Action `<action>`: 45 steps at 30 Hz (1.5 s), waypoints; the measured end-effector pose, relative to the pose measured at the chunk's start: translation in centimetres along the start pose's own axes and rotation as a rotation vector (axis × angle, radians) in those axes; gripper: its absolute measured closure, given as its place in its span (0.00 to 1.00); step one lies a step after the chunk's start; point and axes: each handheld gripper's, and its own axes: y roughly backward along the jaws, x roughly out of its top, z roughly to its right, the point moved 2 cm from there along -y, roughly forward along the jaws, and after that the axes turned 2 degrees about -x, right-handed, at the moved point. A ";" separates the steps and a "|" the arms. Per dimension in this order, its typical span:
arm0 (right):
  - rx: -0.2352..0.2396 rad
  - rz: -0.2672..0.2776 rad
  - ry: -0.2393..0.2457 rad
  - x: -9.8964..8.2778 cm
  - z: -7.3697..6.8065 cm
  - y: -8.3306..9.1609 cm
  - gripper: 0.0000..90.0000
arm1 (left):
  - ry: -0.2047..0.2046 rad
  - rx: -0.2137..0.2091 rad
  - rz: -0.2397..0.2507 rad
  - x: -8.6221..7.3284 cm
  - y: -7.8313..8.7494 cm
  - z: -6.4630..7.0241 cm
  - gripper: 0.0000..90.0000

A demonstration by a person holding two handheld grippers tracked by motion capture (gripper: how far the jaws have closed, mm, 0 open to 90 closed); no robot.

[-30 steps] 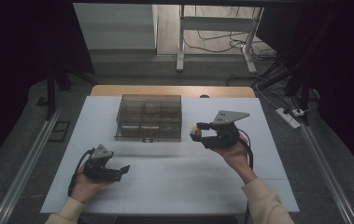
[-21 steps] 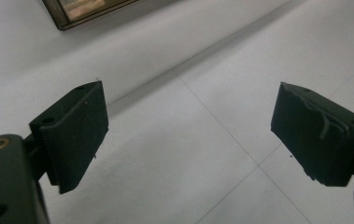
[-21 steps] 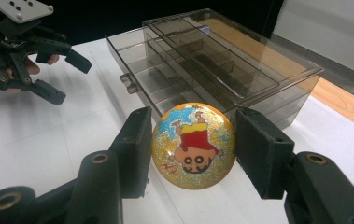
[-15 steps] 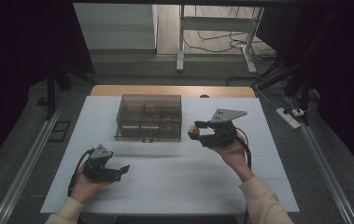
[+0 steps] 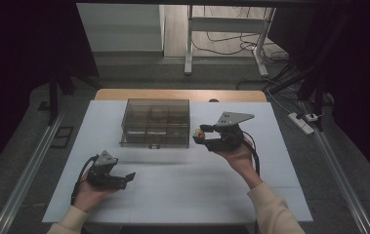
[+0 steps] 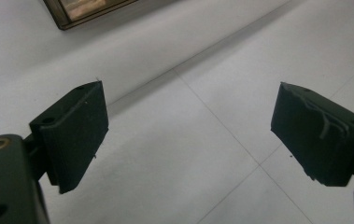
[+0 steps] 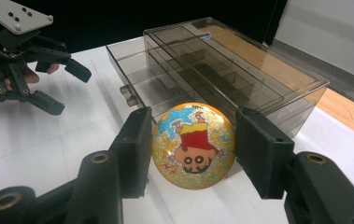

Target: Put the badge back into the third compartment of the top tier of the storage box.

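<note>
Two grippers: I have one in each hand over the white worktop (image 5: 182, 180).
Left gripper (image 5: 124, 178): near the front left corner, low over the surface; its jaws stand wide apart with only bare tabletop between them.
Left hand (image 5: 86, 195): comes in from the front edge and wraps the gripper body.
Box (image 5: 155, 123): smoky clear plastic with inner compartments, lid down, toward the back edge, left of centre.
Ball (image 7: 193, 145): yellow and glittery with a cartoon figure, clamped between my right jaws, just off the box's right front corner.
Right gripper (image 5: 199, 137): closed on the ball, raised, pointing left at the box.
Right hand (image 5: 236, 155): under that gripper, right of centre.
</note>
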 end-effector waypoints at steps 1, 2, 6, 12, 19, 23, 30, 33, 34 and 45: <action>0.001 -0.001 0.001 0.0 0.0 0.0 0.53 | -0.001 0.000 0.000 0.0 0.0 0.0 0.12; 0.002 -0.001 0.002 0.1 0.0 -0.1 0.53 | -0.001 0.000 0.000 0.0 0.0 0.0 0.12; 0.000 0.004 0.009 0.3 -0.1 -0.3 0.53 | -0.001 0.000 -0.001 0.0 0.0 0.0 0.12; 0.005 0.004 0.013 0.5 -0.1 -0.8 0.53 | -0.001 0.001 0.001 0.0 0.0 0.0 0.13; 0.012 0.001 0.016 0.8 -0.1 -1.5 0.53 | 0.000 0.002 0.002 0.0 0.1 -0.1 0.12; 0.020 -0.004 0.019 0.9 -0.3 -2.2 0.53 | 0.001 0.003 0.004 0.0 0.1 -0.1 0.12; 0.031 -0.010 0.028 1.1 -0.5 -3.4 0.53 | -0.001 0.004 0.003 0.0 0.1 -0.1 0.13; 0.037 -0.011 0.028 1.2 -0.5 -3.9 0.53 | -0.001 0.003 0.002 0.0 0.1 -0.1 0.13; 0.040 -0.014 0.029 1.2 -0.5 -4.0 0.53 | -0.002 0.003 0.001 0.0 0.1 -0.1 0.13; 0.046 -0.019 0.017 1.7 -0.4 -5.9 0.53 | -0.003 0.004 0.002 0.0 0.1 -0.1 0.13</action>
